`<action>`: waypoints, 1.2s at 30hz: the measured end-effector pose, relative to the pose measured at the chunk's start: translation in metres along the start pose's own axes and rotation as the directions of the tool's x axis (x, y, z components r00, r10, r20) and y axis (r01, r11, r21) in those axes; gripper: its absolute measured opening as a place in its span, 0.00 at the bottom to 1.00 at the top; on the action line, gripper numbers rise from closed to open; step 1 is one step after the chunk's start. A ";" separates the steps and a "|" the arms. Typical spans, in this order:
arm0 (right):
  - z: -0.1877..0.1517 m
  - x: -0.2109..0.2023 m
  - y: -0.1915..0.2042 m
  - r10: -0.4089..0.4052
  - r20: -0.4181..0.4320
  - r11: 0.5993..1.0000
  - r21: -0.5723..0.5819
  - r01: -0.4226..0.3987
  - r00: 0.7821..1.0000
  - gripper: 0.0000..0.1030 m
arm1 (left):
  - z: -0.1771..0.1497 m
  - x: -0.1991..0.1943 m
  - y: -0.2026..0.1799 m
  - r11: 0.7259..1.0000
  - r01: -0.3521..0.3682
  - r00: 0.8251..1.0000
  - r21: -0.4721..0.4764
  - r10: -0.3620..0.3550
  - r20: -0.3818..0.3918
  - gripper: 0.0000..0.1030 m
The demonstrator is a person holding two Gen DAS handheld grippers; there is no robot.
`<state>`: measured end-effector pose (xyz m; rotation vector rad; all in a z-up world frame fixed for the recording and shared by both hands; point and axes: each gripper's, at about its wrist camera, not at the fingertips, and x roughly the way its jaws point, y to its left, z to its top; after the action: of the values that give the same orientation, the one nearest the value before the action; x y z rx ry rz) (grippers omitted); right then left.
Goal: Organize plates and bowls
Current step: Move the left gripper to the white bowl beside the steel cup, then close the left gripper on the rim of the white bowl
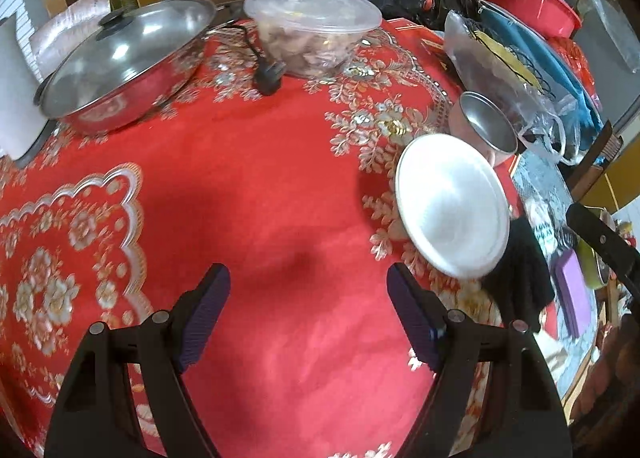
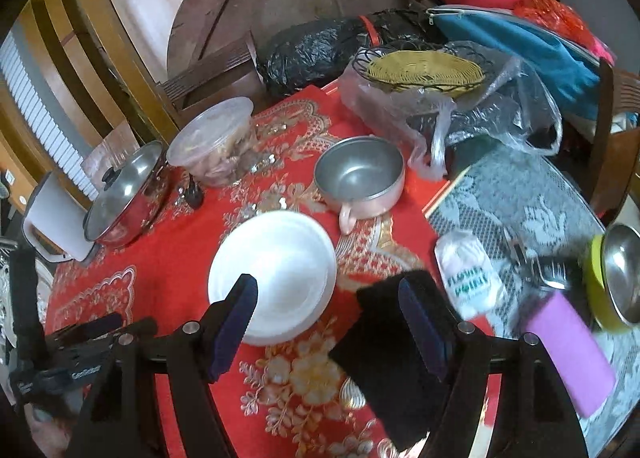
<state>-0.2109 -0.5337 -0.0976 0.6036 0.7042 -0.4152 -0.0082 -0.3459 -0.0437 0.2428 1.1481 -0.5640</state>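
I have both grippers over the red tablecloth [image 1: 260,185] with its gold and silver flower pattern, and I take the white plate [image 2: 276,274] as my landmark. My left gripper [image 1: 308,314] is spread wide with nothing between its fingers, hanging over bare cloth to the left of the plate. My right gripper [image 2: 328,322] is also wide and empty, its left finger [image 2: 236,322] in front of the plate's near rim; I cannot tell whether it touches. Just behind the plate stands a metal bowl [image 2: 360,173] with a pink outside and handle, upright and empty. Right of the plate lies a black cloth [image 2: 384,346], and beyond that a white packet [image 2: 468,274] with green lettering too blurred for me to read. Farther right sit a purple block [image 2: 568,354] and a green-rimmed metal bowl [image 2: 616,278]. Well behind and left of the plate are a lidded plastic tub [image 2: 212,141] and a steel pan with a glass lid [image 2: 124,193].
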 end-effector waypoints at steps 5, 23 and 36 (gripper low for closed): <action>0.013 0.015 -0.001 0.000 -0.002 0.999 -0.038 0.000 1.000 0.73 | 0.017 0.012 -0.012 1.000 0.003 1.000 -0.003 -0.003 -0.009 0.78; 0.009 0.078 -0.012 0.042 -0.145 0.998 -0.031 -0.047 0.989 0.40 | 0.033 0.064 -0.028 0.997 0.069 0.993 -0.026 -0.071 -0.093 0.78; 0.001 0.086 -0.009 0.131 -0.199 0.991 0.026 -0.128 0.971 0.10 | 0.024 0.064 -0.044 0.989 0.150 0.979 -0.017 -0.151 -0.138 0.21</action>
<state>-0.1559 -0.5537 -0.1610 0.7056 0.8492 -0.2397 0.0057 -0.4123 -0.0879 0.1924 1.3105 -0.6850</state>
